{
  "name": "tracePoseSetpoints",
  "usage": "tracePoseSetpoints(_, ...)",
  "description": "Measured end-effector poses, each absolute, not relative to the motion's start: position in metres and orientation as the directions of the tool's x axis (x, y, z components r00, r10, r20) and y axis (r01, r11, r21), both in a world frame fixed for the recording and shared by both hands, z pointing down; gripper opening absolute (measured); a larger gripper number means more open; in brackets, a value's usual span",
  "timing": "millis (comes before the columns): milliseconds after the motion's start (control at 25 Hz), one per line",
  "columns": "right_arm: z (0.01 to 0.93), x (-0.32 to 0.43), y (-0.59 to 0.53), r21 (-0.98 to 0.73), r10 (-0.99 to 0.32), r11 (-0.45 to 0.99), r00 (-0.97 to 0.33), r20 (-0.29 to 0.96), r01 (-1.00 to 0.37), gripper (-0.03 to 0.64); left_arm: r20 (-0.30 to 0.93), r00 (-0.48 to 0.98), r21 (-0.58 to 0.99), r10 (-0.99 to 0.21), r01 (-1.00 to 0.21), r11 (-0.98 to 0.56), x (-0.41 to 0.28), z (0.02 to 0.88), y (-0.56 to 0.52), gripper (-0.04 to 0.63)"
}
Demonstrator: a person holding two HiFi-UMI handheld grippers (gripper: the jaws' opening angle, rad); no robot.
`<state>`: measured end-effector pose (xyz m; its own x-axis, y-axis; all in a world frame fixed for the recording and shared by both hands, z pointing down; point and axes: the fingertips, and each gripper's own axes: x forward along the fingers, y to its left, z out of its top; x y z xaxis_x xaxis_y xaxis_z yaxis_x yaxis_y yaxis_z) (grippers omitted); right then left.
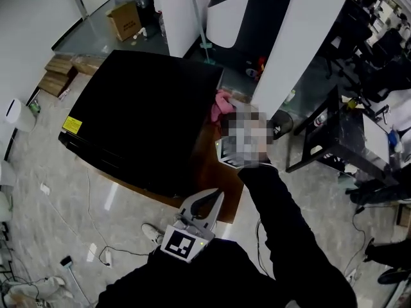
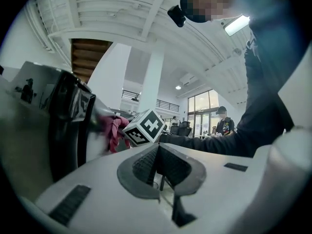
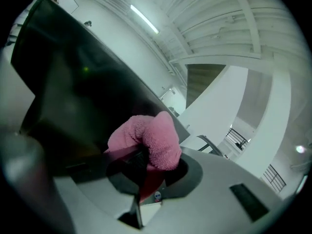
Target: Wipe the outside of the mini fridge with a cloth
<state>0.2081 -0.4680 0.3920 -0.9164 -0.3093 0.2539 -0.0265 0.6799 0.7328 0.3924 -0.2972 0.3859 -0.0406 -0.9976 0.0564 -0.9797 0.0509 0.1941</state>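
Now at the mini fridge (image 1: 141, 120), black, standing on a wooden table (image 1: 212, 165): pink cloth (image 3: 148, 138) bunched at its right-hand upper edge, clamped between the jaws of the right gripper (image 3: 146, 162). Probably mid-wipe along that side. Best to hold the wad flat against the panel, press evenly, sweep in long overlapping strokes and avoid scraping the finish with the hard jaw tips. Meanwhile left gripper (image 2: 158, 167) closed on nothing, low near the body, well apart from the fridge; free to steady it against sliding
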Motion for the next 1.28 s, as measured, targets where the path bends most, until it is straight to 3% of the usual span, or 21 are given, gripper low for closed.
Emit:
tracePoseSetpoints(640, 0.496, 0.2, -0.467, 0.732, -0.277, 0.665, -0.861, 0.427, 0.149, 0.046, 0.119, -0.036, 0.218, -0.992, -0.974, 0.061, 0.382, 0.454, -0.304, 0.005)
tracePoseSetpoints(1080, 0.643, 0.201, -0.466, 0.635, -0.251, 0.715, -0.741, 0.623, 0.292, 0.046, 0.212, -0.048, 0.27, -0.976, -0.957, 0.105, 0.38, 0.526, -0.306, 0.006)
tracePoseSetpoints(1280, 0.692, 0.2, -0.47, 0.619, -0.275, 0.729, -0.704, 0.655, 0.291, 0.046, 0.255, -0.05, 0.291, -0.966, -0.948, 0.126, 0.376, 0.546, -0.302, 0.006)
